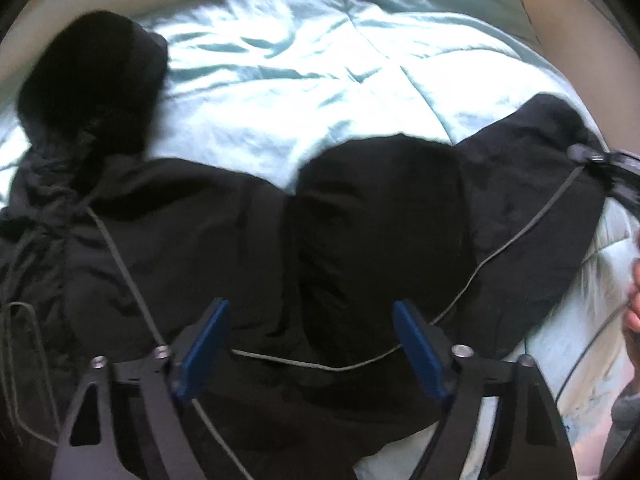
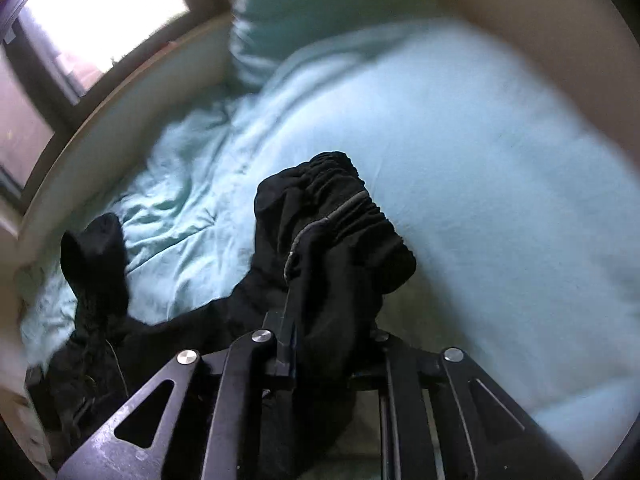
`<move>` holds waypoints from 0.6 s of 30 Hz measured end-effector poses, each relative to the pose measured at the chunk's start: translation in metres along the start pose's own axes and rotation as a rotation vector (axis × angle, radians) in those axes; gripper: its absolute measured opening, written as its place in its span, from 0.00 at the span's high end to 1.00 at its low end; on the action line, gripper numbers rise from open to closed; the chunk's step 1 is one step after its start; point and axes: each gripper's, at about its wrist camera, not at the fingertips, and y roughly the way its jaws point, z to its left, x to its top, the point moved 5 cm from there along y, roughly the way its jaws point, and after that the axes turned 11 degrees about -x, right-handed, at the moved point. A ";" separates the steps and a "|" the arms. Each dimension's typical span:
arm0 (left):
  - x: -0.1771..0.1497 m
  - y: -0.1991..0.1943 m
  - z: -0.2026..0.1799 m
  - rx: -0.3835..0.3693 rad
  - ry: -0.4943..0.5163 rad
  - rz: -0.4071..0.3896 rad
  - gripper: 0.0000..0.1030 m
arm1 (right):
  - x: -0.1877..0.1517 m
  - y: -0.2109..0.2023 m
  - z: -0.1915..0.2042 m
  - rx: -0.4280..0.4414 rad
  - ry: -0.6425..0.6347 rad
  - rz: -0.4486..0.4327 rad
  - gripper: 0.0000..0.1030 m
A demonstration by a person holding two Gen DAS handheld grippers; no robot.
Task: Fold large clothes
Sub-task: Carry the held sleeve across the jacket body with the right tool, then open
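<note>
A large black garment [image 1: 360, 232] with thin grey piping lies spread across a pale turquoise bed cover [image 1: 280, 80]. My left gripper [image 1: 312, 320] is open just above the garment's near part, its blue pads [image 1: 208, 340] wide apart and empty. My right gripper [image 2: 324, 320] is shut on a gathered, elasticated end of the black garment [image 2: 332, 220] and holds it bunched up above the bed. In the left wrist view the right gripper [image 1: 600, 160] shows at the far right, clamped on the garment's corner. A sleeve or leg [image 1: 92, 84] lies at the far left.
A pale bed frame or wall [image 2: 120, 120] runs along the bed's far side under a bright window [image 2: 100, 12]. A teal pillow [image 2: 300, 8] lies at the head. The person's hand [image 1: 632, 312] shows at the right edge.
</note>
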 end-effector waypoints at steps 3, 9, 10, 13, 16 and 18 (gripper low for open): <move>-0.004 0.013 -0.005 -0.097 -0.015 0.010 0.27 | -0.007 -0.058 -0.029 -0.117 -0.004 -0.129 0.84; -0.009 0.082 -0.006 -0.121 -0.074 0.098 0.27 | -0.049 -0.054 -0.086 -0.181 0.098 -0.026 0.84; -0.010 0.095 -0.003 -0.090 -0.073 0.120 0.27 | -0.059 -0.036 -0.091 -0.181 0.118 0.021 0.84; -0.008 0.100 -0.004 -0.070 -0.038 0.118 0.27 | -0.071 0.000 -0.100 -0.244 0.119 0.101 0.84; -0.009 0.074 -0.004 -0.104 -0.018 0.098 0.27 | -0.067 -0.002 -0.097 -0.238 0.130 0.114 0.84; -0.012 0.038 0.003 -0.117 -0.006 0.033 0.27 | -0.059 -0.016 -0.081 -0.213 0.096 0.080 0.84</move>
